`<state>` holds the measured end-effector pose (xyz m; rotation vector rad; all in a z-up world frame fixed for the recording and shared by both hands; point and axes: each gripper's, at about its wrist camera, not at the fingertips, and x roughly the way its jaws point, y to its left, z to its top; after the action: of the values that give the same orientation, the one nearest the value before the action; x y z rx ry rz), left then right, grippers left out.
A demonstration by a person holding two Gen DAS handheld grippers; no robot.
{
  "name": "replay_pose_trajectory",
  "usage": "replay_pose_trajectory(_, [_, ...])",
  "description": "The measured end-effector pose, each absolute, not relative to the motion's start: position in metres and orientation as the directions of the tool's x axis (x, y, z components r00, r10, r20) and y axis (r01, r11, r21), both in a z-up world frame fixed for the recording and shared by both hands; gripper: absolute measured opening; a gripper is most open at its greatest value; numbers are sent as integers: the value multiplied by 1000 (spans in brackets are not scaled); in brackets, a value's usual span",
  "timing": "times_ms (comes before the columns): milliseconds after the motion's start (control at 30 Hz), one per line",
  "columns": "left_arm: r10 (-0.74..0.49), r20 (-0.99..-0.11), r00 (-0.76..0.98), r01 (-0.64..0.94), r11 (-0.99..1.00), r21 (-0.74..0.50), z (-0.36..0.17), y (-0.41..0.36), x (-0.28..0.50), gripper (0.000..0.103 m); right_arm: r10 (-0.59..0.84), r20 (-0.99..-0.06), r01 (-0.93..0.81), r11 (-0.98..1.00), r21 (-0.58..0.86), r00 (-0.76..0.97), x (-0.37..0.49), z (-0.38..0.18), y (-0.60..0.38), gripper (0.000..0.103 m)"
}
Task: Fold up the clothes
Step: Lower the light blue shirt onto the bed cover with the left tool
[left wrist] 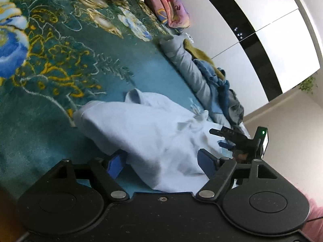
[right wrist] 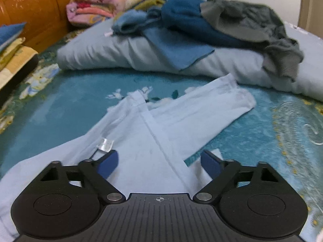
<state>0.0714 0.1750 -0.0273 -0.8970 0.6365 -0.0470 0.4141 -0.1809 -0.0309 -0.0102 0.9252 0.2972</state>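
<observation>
Left wrist view: the whole scene appears rolled sideways.
Left tool (left wrist: 161, 162): jaws stand wide, blue pads either side of the cloth, neither pressing it.
Light blue garment (left wrist: 145, 133): lies rumpled on the teal patterned bedspread (left wrist: 60, 64), one fold draped between the pads and over the left pad.
Right tool (left wrist: 228, 139): seen only here from outside, dark fingers reaching over the far edge of the garment; beside it a black unit with a green light (left wrist: 262, 133).
Only in this view: a white wardrobe with a black band (left wrist: 252, 36) behind the bed.
Shared background: a grey pillow (left wrist: 187, 66) with clothes on it, and a pink folded blanket (left wrist: 171, 6) at the far end.

Right wrist view: looks level along the bed.
Right tool (right wrist: 159, 166): jaws stand wide above the garment, nothing gripped.
Light blue garment (right wrist: 153, 133): spread flatter here, a seam running between the pads, one sleeve (right wrist: 218, 109) angled off to the right, a small white label (right wrist: 105, 144) just beside the left pad.
Only in this view: the orange headboard (right wrist: 40, 6), and the pile on the grey pillow (right wrist: 121, 52) resolves into blue pieces (right wrist: 181, 20) and a grey piece (right wrist: 252, 26).
Pink folded blanket (right wrist: 105, 2): lies behind the pillow, against the headboard.
</observation>
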Motion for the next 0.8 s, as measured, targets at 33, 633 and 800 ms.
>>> replay_pose_trajectory(33, [-293,-502,814,-229,633,-740,-29,176,72,76,249,-796,-263,958,117,551,420,-35,-179,75])
replay_pose_trajectory(633, [-315,-440,841,-232,526,-818,-37,173,68,74,591,-564,-393,806,442,577,287,27,-255,3])
replay_pose_trajectory(800, [-350,-408,843,-203,495,-845,-40,167,66,75,576,-519,-335,806,488,631,197,49,-308,3])
